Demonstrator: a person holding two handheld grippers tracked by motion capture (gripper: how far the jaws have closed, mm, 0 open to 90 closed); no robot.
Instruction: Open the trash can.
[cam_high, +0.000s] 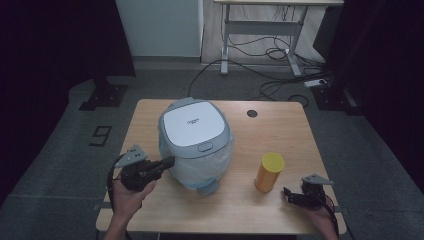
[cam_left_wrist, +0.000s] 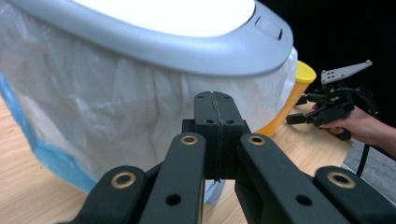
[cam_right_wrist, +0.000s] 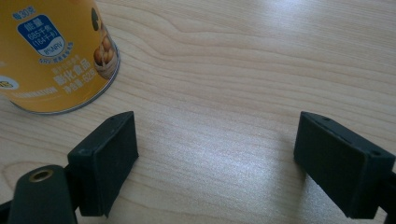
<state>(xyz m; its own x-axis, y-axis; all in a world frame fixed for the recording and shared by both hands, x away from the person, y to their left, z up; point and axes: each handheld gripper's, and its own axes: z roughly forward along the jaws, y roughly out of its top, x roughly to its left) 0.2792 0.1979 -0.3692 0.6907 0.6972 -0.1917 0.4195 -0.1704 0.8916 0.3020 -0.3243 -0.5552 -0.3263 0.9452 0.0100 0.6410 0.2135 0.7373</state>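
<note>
Two grippers: your left gripper (cam_left_wrist: 217, 109), jaws pressed together on nothing, points at the bin's (cam_high: 192, 131) bag (cam_left_wrist: 116, 116); your right gripper (cam_right_wrist: 215, 158) stands apart, empty, near the can (cam_right_wrist: 51, 51).

Wooden table (cam_high: 280, 127), grey floor (cam_high: 65, 145), white desk (cam_high: 260, 27), tangled cables (cam_high: 270, 50) behind

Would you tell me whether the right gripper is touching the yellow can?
Apart. In the right gripper view, bare table shows between the open right gripper and the yellow can.
</note>
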